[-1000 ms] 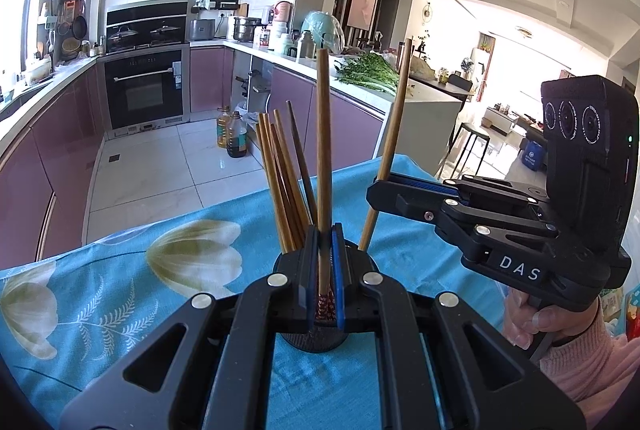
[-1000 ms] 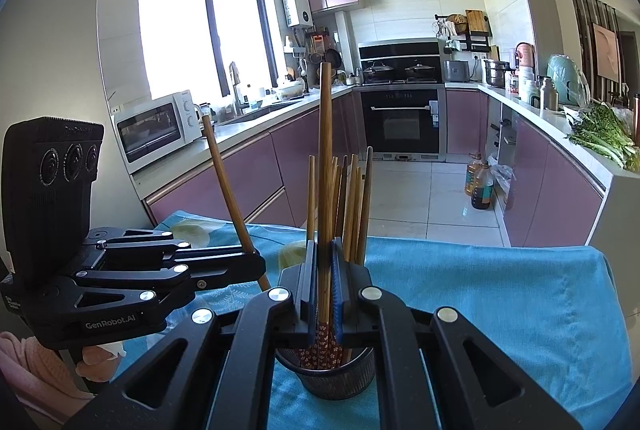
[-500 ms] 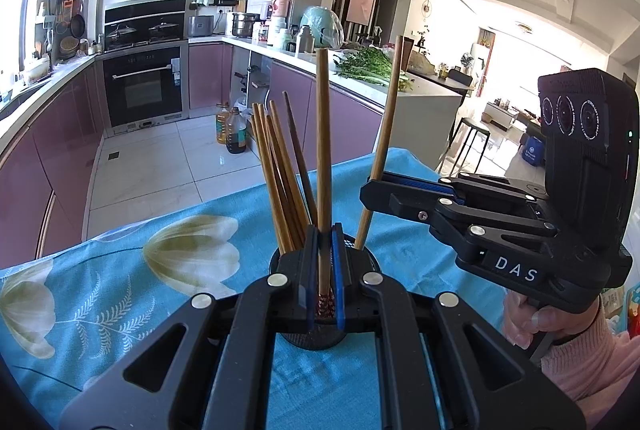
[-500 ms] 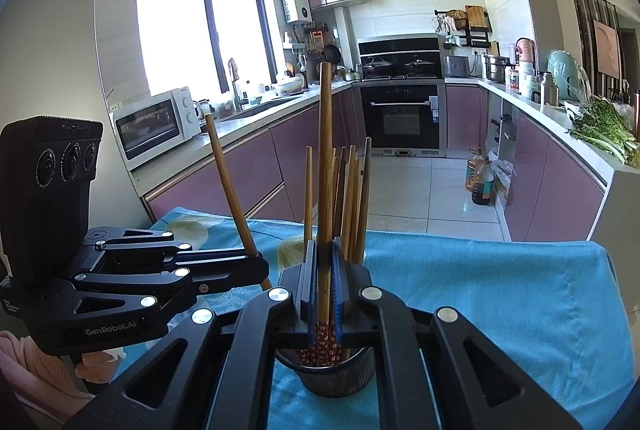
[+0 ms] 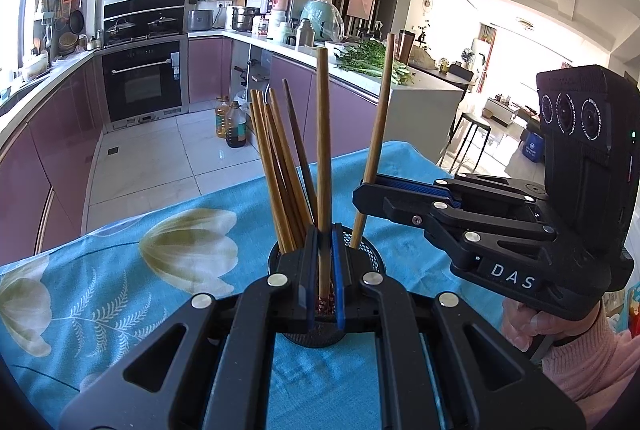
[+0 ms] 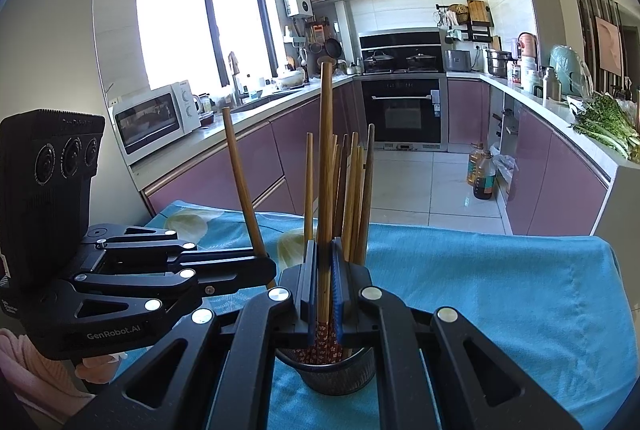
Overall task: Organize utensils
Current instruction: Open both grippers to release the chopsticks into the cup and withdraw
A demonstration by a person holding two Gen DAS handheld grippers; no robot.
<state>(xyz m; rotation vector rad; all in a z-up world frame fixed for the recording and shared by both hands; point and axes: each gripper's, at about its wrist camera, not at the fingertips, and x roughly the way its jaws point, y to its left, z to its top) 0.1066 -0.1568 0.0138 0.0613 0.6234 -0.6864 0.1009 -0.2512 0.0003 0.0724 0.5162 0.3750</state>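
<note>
Little has shifted since the earlier frames: both grippers hold their places over the cup, and only the framing of the kitchen behind drifts slightly.

Item 1. Left gripper point(image 5: 324, 286): jaws closed on one upright wooden chopstick point(image 5: 323, 158), gripped near its patterned lower end, directly above the black mesh utensil cup point(image 5: 316, 334).

Item 2. Right gripper point(image 6: 324, 294): jaws likewise pinched shut on a second chopstick point(image 6: 326, 166), its red patterned tip hanging inside the cup's mouth. Seen from the left wrist view, this gripper comes in from the right side and its chopstick leans outward.

Item 3. Bundle of chopsticks point(image 5: 280, 170): already standing in the cup, fanned toward the left side, crowding the opening beside both held sticks.

Item 4. Cup: rests on a blue tablecloth point(image 5: 120, 294) printed with pale tulips, near the table's middle.

Item 5. A hand point(image 5: 532, 326) in a pink sleeve grips the right gripper's handle.

Item 6. Surroundings, well apart from the table: microwave point(image 6: 154, 120) on the counter under the window; built-in oven point(image 6: 404, 114) with pans on the hob above; oil bottles point(image 6: 482, 174) on the tiled floor; leafy greens point(image 6: 608, 126) on the right-hand counter; purple cabinet fronts all round.

Obstruction: each gripper's own black frame hides most of the cup's near wall.
</note>
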